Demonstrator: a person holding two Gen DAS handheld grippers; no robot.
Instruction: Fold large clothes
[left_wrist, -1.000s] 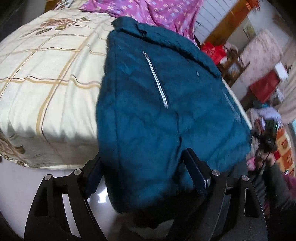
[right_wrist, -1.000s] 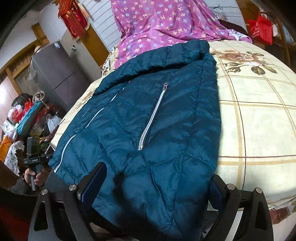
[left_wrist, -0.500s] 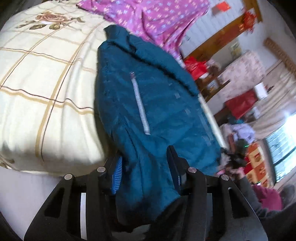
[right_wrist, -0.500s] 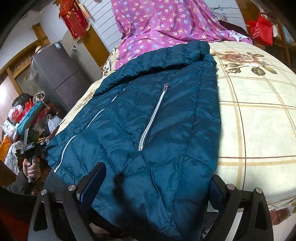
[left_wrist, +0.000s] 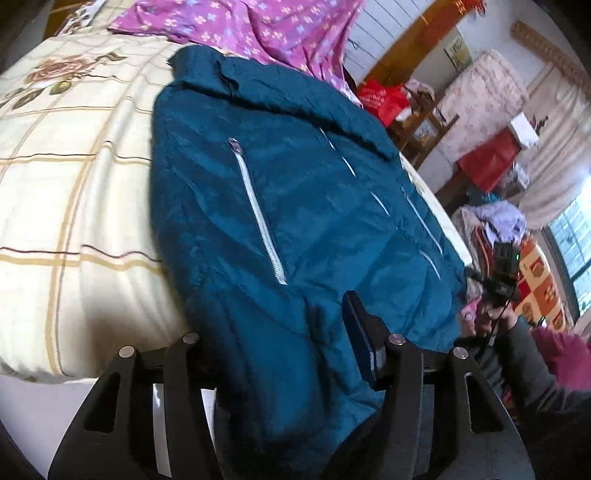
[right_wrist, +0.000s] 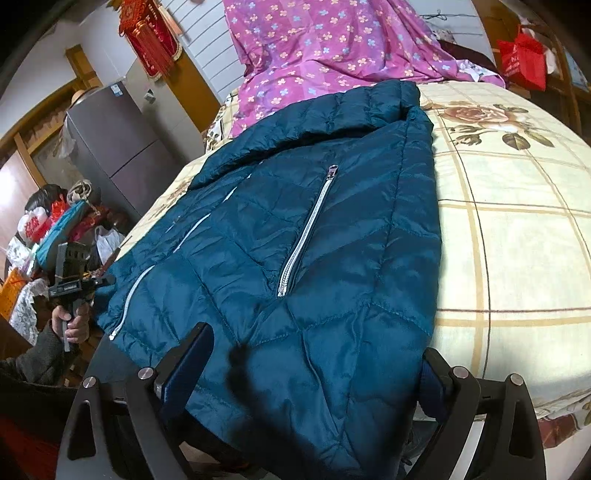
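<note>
A teal quilted puffer jacket (left_wrist: 295, 206) with silver zips lies spread across a cream bedspread with a tan check and printed roses (left_wrist: 74, 177), its collar toward a pink floral sheet (left_wrist: 266, 26) heaped at the far end of the bed and its hem hanging over the near edge. The left gripper (left_wrist: 280, 332) has a bunched fold of the jacket's hem between its black fingers; its jaws are opening, and only the blue-padded finger on the right side of that view is plainly seen, lying against the fabric, while the other is hidden behind the cloth. The right gripper (right_wrist: 314, 373) stands wide, one finger on each side of the hem at the jacket's other lower corner, and its jaws are closing, with the pads not visibly pinching the fabric. In the right wrist view the left gripper appears beside the bed, held in a hand (right_wrist: 72, 325) in a grey sleeve. A grey refrigerator (right_wrist: 110, 147) stands against the wall behind it, and a red bag (right_wrist: 524, 62) hangs on the far right.
</note>
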